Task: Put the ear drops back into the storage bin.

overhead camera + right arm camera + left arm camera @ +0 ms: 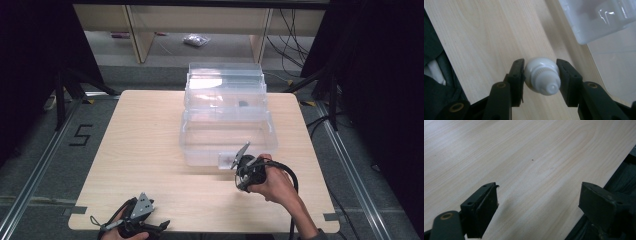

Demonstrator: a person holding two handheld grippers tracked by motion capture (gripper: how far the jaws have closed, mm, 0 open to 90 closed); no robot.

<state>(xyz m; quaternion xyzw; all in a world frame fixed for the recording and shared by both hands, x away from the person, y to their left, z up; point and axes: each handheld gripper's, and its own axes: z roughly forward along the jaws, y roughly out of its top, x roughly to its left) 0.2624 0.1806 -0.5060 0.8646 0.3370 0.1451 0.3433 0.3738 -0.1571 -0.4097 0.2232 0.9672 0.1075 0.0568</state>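
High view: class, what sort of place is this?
Probably a lab or recording studio, not a home: the wooden table stands between black curtains, a taped number 5 marks the floor, and loose cables trail behind.

A box [227,117] stands on the counter [140,150], toward its far middle. The right gripper [239,167] sits just before the box's near edge; the left gripper [159,227] lies at the counter's near-left edge.

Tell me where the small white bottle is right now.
In the right gripper view, the white bottle sits clamped in the right gripper, over the wooden table, just off the clear plastic box.
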